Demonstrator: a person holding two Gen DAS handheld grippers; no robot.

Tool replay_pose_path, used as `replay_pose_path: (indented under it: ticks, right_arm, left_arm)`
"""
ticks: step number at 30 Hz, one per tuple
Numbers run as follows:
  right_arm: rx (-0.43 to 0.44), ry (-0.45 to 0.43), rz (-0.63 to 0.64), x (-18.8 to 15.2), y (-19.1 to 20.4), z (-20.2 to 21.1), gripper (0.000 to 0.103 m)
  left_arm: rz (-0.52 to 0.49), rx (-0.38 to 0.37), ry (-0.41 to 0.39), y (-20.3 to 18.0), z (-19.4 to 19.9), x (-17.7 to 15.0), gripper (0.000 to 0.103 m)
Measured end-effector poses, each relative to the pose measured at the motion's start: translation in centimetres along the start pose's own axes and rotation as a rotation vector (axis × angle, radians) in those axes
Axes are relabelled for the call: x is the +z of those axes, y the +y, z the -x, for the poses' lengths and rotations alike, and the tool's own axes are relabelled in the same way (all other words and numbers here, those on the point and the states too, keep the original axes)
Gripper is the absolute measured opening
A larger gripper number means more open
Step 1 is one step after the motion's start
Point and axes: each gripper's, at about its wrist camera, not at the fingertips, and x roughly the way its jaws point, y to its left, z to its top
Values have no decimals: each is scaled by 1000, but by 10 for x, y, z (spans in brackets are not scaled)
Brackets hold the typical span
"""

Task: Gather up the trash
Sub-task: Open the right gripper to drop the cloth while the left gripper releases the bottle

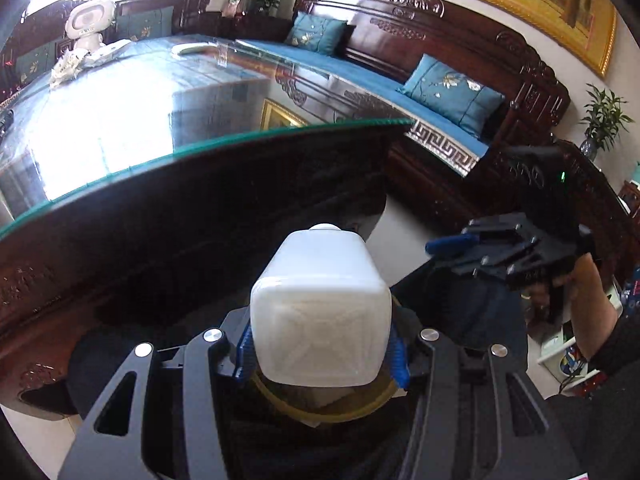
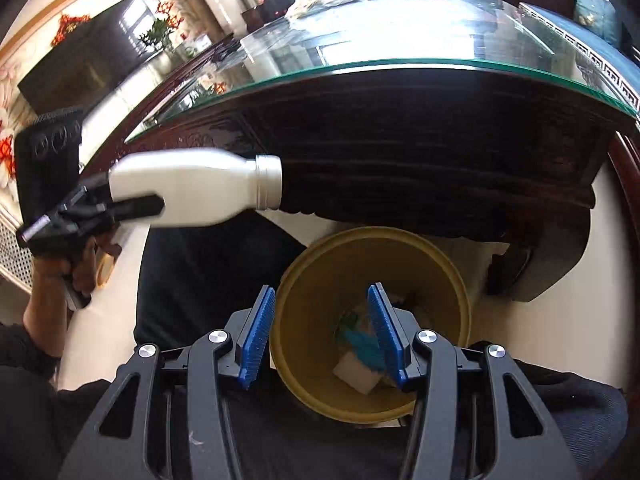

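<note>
My left gripper (image 1: 322, 354) is shut on a white plastic bottle (image 1: 320, 312), gripped near its base, neck pointing away. In the right wrist view the same bottle (image 2: 192, 188) lies level in the air, left of and above a yellow trash bin (image 2: 448, 264). The bin's rim (image 1: 340, 412) also shows just under the bottle in the left wrist view. My right gripper (image 2: 322, 336) is open and empty, right above the bin. In the bin lie a white scrap (image 2: 356, 376) and a teal wrapper (image 2: 360, 346).
A dark carved wooden table with a glass top (image 2: 400, 66) stands behind the bin. Crumpled paper (image 1: 66, 66) and a white toy robot (image 1: 88, 20) sit at its far end. A sofa with blue cushions (image 1: 452, 92) runs along the wall.
</note>
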Motion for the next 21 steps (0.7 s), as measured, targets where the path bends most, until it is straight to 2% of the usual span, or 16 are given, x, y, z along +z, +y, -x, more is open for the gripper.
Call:
replay_pose_path:
  ticks: [7,12,14,17,21]
  right_arm:
    - [-9,-33,-53,-26,-20,19,49]
    - [-15,-18,-78,-35,-32,21,49]
    - [-17,-10,-86,-39,-36,20,50]
    - [-19,-9,-103,-41,-40,22,52]
    - [-15,-17,-107,-41,-42,24,52]
  left_arm:
    - [-17,-46,92,-14,-41,-9,51]
    - [-28,-86,175,-29,-82,-15,52]
    - [-43,-88,173,-36,-91,-13,51]
    - [-64,-96,174,-44,-97,-5,57]
    - [-76,-102,169,-47,-100,2,57]
